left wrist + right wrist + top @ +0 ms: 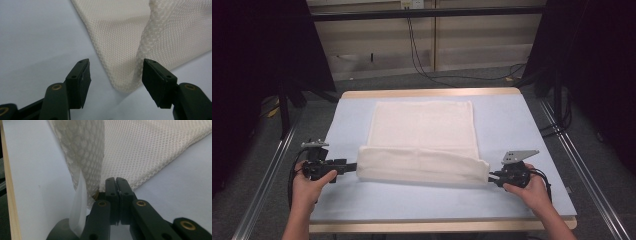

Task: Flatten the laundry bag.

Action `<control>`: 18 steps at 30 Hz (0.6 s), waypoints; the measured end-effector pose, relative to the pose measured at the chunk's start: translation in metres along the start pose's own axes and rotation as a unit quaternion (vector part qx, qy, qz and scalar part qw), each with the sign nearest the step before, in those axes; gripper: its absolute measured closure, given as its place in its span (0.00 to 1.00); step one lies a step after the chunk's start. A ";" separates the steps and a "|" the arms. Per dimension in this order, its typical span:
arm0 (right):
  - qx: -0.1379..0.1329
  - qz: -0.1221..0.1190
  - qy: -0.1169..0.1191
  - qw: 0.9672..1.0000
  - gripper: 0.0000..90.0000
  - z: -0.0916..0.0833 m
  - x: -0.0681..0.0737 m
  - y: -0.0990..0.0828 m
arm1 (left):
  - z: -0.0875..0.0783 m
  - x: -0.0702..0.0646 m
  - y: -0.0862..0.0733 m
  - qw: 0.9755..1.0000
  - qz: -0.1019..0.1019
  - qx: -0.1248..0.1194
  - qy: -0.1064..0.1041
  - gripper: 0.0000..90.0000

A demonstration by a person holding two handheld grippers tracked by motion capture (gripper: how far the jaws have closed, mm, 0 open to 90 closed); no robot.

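Lying across the middle of the pale blue table top (512, 125): one cream mesh towel (422, 127), its near edge doubled over into a thick fold along the lower centre of the high view. Showing in the lower left of that view, the left gripper (353, 166), jaws standing apart, the towel's rounded corner (125, 85) sitting between the pads without being pressed. Showing in the lower right, the right gripper (490, 178), jaws pressed together on the towel's other corner; the pinched cloth itself staying hidden between the pads in the right gripper view, with one translucent white label (78, 205) hanging beside them. Counting two grippers, two hands. Fading into darkness: both upper corners of the high view.
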State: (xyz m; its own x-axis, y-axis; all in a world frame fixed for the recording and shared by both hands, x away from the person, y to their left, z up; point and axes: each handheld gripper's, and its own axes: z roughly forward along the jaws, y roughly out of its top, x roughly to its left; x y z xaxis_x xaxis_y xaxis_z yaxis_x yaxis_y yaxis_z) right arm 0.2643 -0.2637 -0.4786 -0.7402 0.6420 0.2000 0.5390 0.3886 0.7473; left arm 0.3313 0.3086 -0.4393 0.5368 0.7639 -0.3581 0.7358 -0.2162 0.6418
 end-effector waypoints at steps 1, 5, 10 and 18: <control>0.001 0.001 -0.001 1.000 0.99 0.000 0.000 0.000 | -0.003 0.002 -0.001 1.000 -0.001 -0.003 0.013 0.44; 0.007 -0.001 -0.003 1.000 0.98 0.002 0.001 -0.001 | -0.003 0.005 -0.003 1.000 -0.004 0.000 0.021 0.44; 0.011 -0.001 -0.005 1.000 0.95 0.003 0.002 -0.001 | 0.007 0.001 -0.003 1.000 0.006 0.018 0.022 0.40; -0.002 0.026 -0.034 0.999 0.77 0.000 0.006 0.000 | 0.024 -0.005 -0.005 0.999 0.025 0.037 0.030 0.37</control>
State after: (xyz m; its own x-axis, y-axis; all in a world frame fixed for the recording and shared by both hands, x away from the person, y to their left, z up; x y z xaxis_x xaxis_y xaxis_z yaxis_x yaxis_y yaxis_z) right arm 0.2599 -0.2603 -0.4772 -0.6820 0.7047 0.1954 0.5742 0.3507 0.7398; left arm 0.3345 0.2914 -0.4571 0.5499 0.7854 -0.2843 0.7381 -0.2976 0.6055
